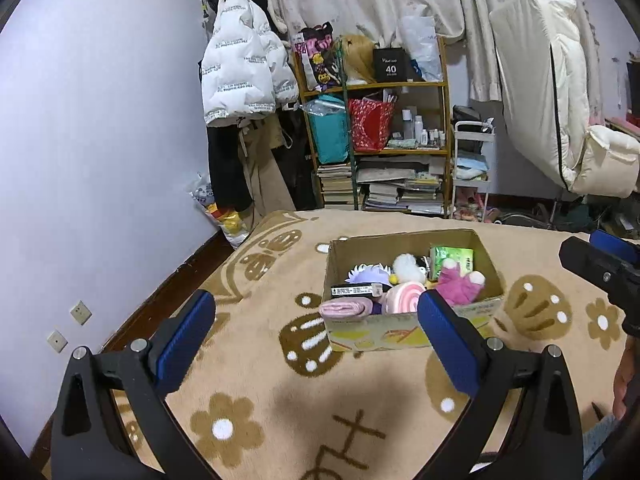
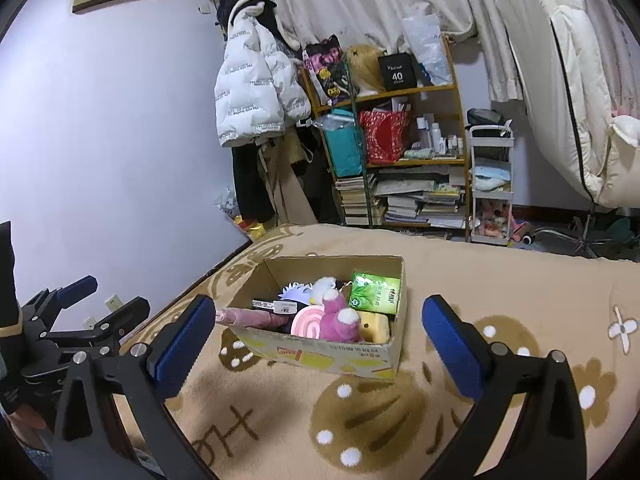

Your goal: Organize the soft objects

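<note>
A cardboard box (image 1: pixel 486 258) stands on the tan patterned bed cover (image 1: pixel 280 392); it also shows in the right wrist view (image 2: pixel 320 354). It holds soft items: a pink plush (image 1: pixel 460 284) (image 2: pixel 338 320), a pink swirl cushion (image 1: pixel 400 298) (image 2: pixel 306 322), a white plush (image 1: pixel 408 266), a folded pink cloth (image 1: pixel 346 308) (image 2: pixel 244 317), a green packet (image 1: pixel 454 258) (image 2: pixel 374 294) and a yellow plush (image 2: pixel 374 328). My left gripper (image 1: pixel 316 336) is open and empty, short of the box. My right gripper (image 2: pixel 316 340) is open and empty, also short of the box.
The bed's left edge runs along the lavender wall (image 1: pixel 100 140). Beyond the bed stand a cluttered shelf (image 1: pixel 376 120), hanging coats (image 1: pixel 244 72), a small white cart (image 1: pixel 472 168) and a draped white quilt (image 1: pixel 560 100). Each gripper shows at the edge of the other's view.
</note>
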`<state>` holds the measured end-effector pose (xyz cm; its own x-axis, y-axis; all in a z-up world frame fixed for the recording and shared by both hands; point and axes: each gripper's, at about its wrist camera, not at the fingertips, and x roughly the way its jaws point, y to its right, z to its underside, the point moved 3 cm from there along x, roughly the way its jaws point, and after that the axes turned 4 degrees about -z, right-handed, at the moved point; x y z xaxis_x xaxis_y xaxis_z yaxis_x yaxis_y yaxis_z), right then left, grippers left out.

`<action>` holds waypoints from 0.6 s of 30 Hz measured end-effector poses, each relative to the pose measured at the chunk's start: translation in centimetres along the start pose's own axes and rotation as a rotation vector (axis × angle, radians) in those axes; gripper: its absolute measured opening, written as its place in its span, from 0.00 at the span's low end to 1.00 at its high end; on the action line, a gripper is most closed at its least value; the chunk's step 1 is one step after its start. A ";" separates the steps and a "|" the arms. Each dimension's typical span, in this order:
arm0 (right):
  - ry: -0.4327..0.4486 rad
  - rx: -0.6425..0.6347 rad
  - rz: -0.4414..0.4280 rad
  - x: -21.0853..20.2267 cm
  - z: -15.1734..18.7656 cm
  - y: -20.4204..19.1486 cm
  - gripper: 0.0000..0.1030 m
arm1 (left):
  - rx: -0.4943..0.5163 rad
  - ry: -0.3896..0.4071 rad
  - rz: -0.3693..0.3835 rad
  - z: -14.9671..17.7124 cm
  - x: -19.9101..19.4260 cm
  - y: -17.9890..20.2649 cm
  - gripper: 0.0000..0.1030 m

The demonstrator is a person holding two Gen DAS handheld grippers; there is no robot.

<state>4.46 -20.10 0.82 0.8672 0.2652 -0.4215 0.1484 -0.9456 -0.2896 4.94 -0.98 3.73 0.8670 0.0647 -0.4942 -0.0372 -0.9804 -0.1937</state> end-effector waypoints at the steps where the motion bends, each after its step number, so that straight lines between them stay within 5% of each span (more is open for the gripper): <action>1: 0.006 -0.007 0.002 -0.4 0.2 0.0 1.00 | -0.006 0.008 0.005 0.2 -0.5 0.0 0.97; 12: 0.045 -0.038 0.046 -1.5 2.4 0.2 1.00 | -0.033 0.098 0.016 2.5 -2.8 0.1 0.97; 18: 0.043 -0.044 0.072 -1.6 3.6 0.8 1.00 | -0.003 0.080 0.014 3.3 -2.1 0.8 0.97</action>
<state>1.51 -20.64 -1.80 0.8957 0.1885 -0.4027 0.1045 -0.9696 -0.2214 1.47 -1.32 1.86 0.9035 0.0360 -0.4272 -0.0482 -0.9816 -0.1846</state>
